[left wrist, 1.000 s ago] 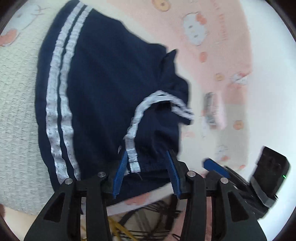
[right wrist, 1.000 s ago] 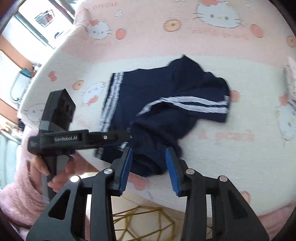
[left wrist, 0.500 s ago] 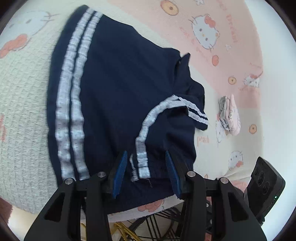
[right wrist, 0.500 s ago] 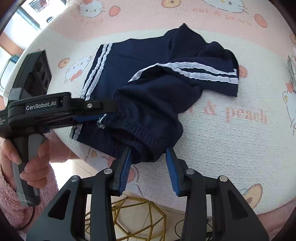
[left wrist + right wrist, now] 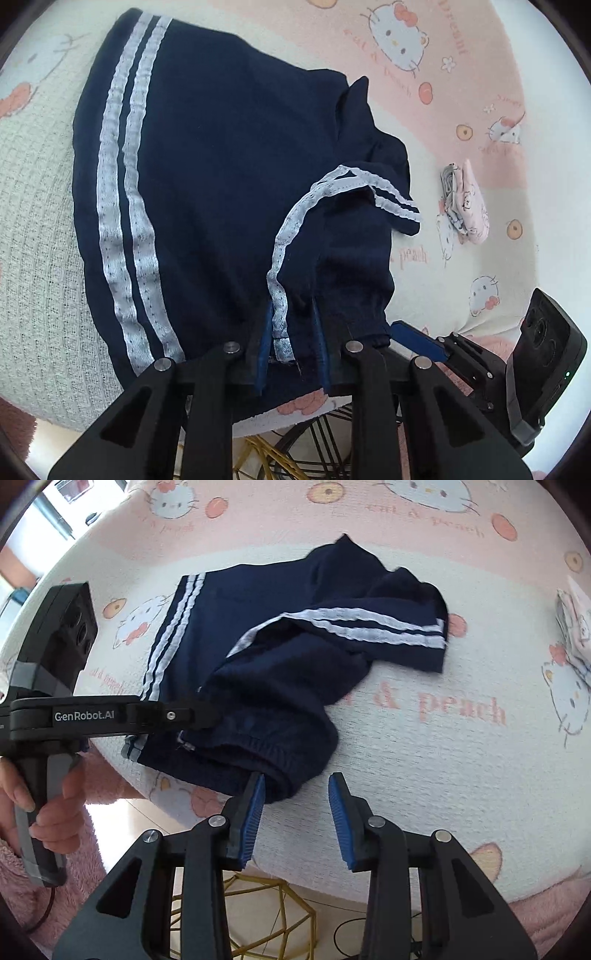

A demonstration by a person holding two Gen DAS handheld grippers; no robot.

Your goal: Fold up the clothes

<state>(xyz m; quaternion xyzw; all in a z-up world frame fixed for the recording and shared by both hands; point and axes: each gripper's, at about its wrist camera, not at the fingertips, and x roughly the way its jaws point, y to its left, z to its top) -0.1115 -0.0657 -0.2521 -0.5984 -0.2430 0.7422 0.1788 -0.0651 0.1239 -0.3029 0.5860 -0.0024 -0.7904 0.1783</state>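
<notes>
Navy shorts (image 5: 280, 657) spread on the cat-print blanket (image 5: 461, 738), waistband at the near edge, legs running away toward the far side; long axis roughly near-to-far, right leg crumpled and swung off to the right. Left gripper (image 5: 291, 328) just closed, pinching the waistband at the white side stripe (image 5: 280, 258). Right gripper (image 5: 295, 805) part open, empty, hovering at the waistband's right end, left pad (image 5: 253, 812) just beside the cloth. Likely trouble: thin pinch slipping off the elastic when lifted, or the bunched leg dragging along and spoiling the fold.
</notes>
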